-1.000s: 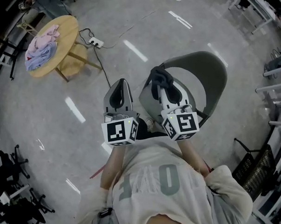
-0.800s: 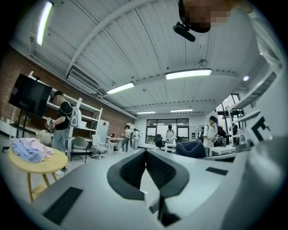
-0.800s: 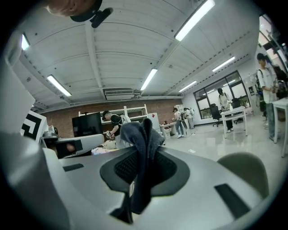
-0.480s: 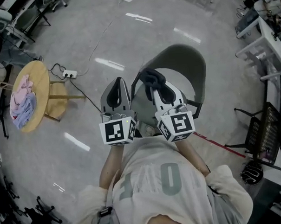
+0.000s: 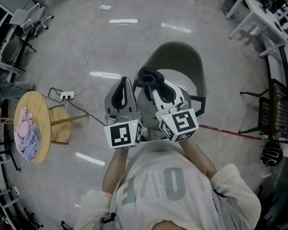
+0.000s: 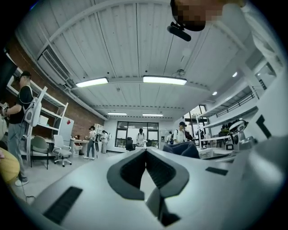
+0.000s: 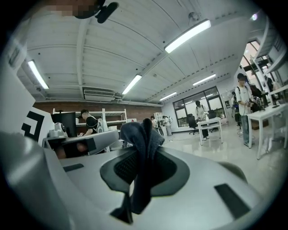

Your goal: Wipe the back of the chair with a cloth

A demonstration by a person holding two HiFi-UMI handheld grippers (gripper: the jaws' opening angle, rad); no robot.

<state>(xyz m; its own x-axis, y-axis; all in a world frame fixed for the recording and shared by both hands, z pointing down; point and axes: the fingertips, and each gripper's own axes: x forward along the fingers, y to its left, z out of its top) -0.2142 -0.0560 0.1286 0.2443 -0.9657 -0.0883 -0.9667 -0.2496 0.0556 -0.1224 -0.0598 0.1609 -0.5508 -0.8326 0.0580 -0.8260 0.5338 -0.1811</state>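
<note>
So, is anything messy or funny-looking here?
A little. Pink and blue clothes lie in a crumpled heap on the round table, and a power strip sits on the open floor with its cord trailing. Nothing looks spilled or broken.

Bright, even light is cast by ceiling strip lights (image 6: 164, 80), which are burnt out to white in both gripper views. Their streaks are thrown back as glare on the polished floor (image 5: 60, 58) in the head view. Shadows are kept soft and faint. Every edge is bent by fisheye distortion and the corners are darkened. The near bodies of the left gripper (image 6: 145, 152) and right gripper (image 7: 145, 152) are rendered soft, and the dark cloth (image 7: 143, 134) is reduced almost to a silhouette.
</note>
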